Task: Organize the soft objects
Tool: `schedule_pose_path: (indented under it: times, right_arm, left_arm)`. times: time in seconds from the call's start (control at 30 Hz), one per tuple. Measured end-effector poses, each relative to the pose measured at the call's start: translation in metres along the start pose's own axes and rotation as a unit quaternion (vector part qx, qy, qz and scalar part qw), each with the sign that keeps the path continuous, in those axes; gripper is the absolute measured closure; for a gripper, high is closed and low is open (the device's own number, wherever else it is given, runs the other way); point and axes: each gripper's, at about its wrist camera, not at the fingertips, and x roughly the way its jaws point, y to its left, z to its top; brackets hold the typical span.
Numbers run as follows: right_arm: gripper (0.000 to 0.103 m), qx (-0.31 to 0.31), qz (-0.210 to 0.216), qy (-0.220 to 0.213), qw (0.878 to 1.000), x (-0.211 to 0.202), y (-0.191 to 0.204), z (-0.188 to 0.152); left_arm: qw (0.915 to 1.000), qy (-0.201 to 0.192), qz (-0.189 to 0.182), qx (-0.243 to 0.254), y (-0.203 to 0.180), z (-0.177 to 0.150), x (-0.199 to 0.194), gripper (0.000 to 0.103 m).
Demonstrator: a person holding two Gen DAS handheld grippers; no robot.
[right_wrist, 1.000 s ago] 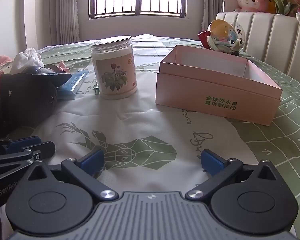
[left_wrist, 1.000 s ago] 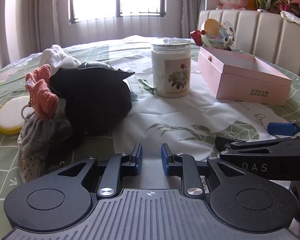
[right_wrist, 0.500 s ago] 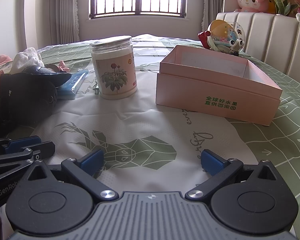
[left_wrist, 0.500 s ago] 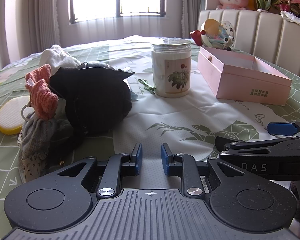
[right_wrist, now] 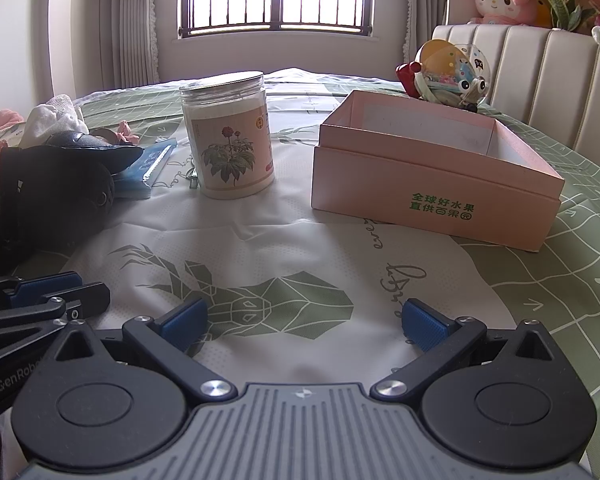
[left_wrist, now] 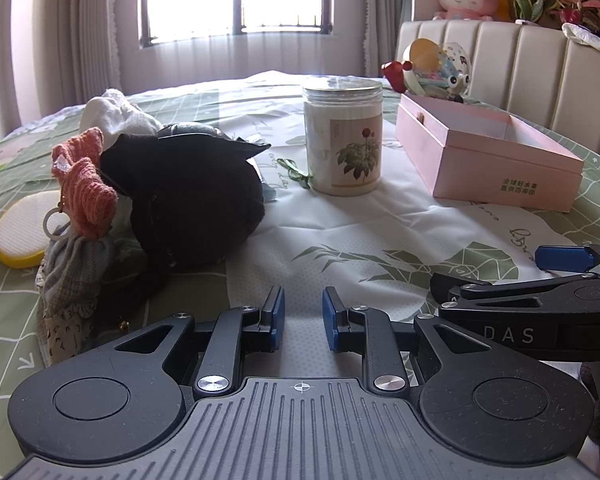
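You hold both grippers low over the quilted bed cover (right_wrist: 284, 240), level and pointing forward, side by side. Your left gripper (left_wrist: 302, 316) has its blue pads (left_wrist: 277, 314) drawn to a narrow gap with nothing between them. Your right gripper (right_wrist: 305, 320) is spread wide and empty; its tip also shows at the right edge of the left wrist view.

The soft objects sit in one heap ahead and to your left: one black plush-like bundle (left_wrist: 188, 196), one coral knitted piece (left_wrist: 86, 184) touching it, one white cloth (left_wrist: 112, 114) behind, and one grey fabric pouch (left_wrist: 74, 264) in front. One yellow-rimmed round pad (left_wrist: 22, 232) lies just beside the heap.

Ahead stands one upright lidded jar (right_wrist: 228, 132) with a flower label. One open pink box (right_wrist: 432, 176) lies to its right, well apart from the heap. One round toy (right_wrist: 448, 74) sits behind the box, and one pink plush (right_wrist: 500, 0) rests on the headboard.
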Motion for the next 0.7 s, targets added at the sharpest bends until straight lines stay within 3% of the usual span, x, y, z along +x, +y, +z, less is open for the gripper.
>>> schedule_pose_path:
  times: [0.7]
  right_arm:
    - [0.000,0.001,0.001,0.000,1.000,0.0005,0.0003,-0.0001]
  left_arm:
    - [1.0000,-0.001,0.001,-0.001,0.0012,0.0006,-0.0007,0.078]
